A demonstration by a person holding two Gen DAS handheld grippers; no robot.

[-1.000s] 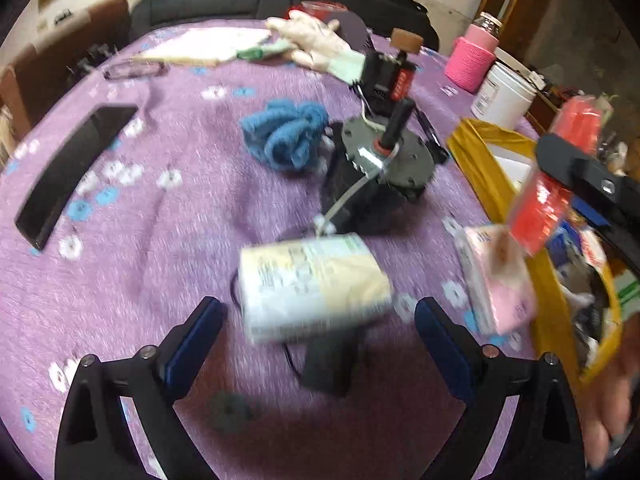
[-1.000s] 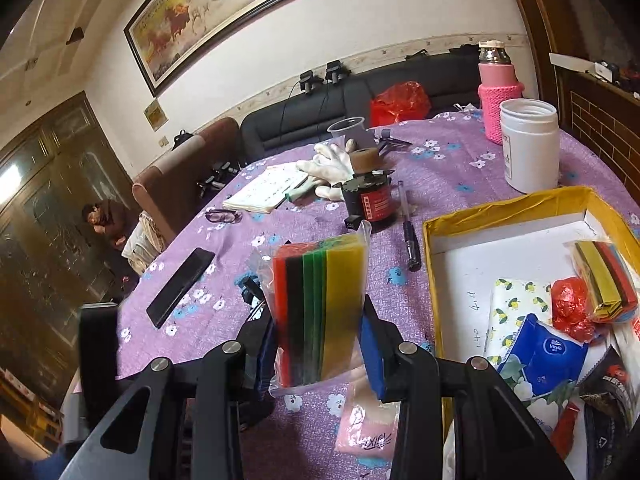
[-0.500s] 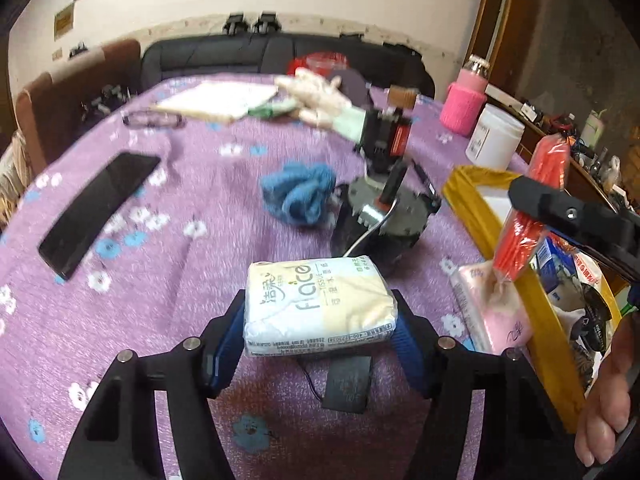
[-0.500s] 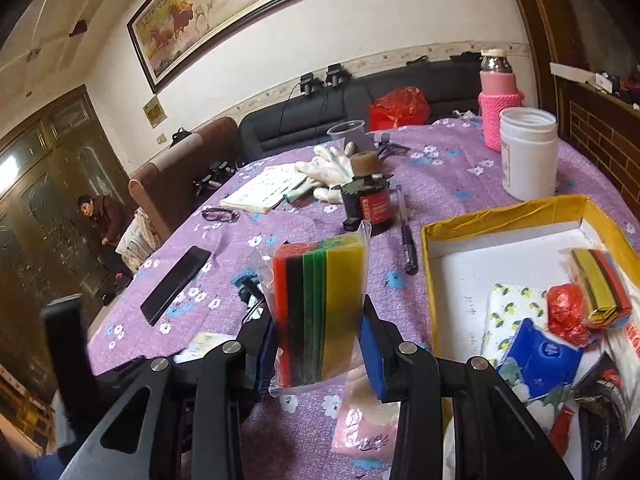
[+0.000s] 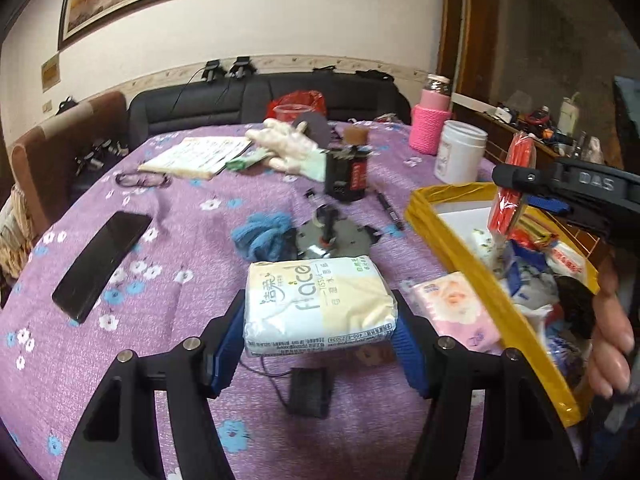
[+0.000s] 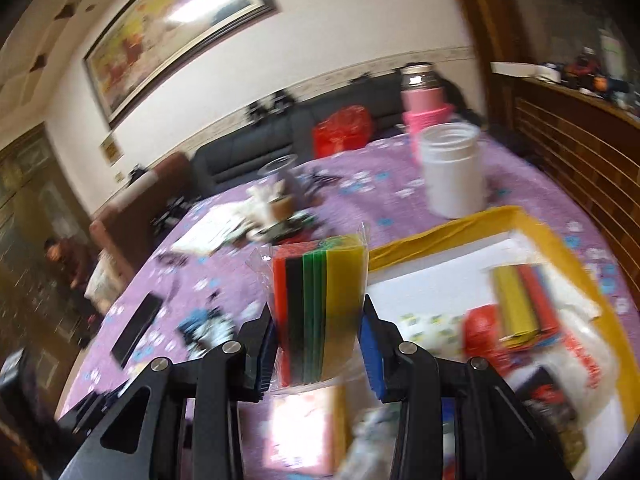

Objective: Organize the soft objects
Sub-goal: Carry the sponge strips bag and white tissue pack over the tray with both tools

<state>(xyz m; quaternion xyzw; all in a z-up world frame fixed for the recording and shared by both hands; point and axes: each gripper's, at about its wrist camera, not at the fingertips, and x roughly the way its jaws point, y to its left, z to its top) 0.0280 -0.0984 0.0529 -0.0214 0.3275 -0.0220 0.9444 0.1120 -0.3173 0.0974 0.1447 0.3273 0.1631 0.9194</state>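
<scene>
In the left wrist view, the left gripper is closed on a tissue pack, its blue pads pressed against the pack's two short ends. The pack is held off the purple tabletop, lying flat with its long axis running left to right across the gripper and its printed face turned up. To the right sits the yellow box, already holding several packets; a pink tissue packet lies on the tabletop just beside the box's near wall. The right gripper shows above the box, clamping a red-edged packet. A blue knitted bundle rests farther back, near a phone that lies well apart to the left.

In the right wrist view, which is blurred, the right gripper is closed on a bag of coloured sheets, standing upright with its long axis vertical and its striped face toward the camera. The yellow box lies to the right and below.

The step in hand looks like carrying both soft packs to the box. Next, each gripper probably needs to move over a free spot inside, lower and open, with the tissue pack likely turned to fit along the box wall
</scene>
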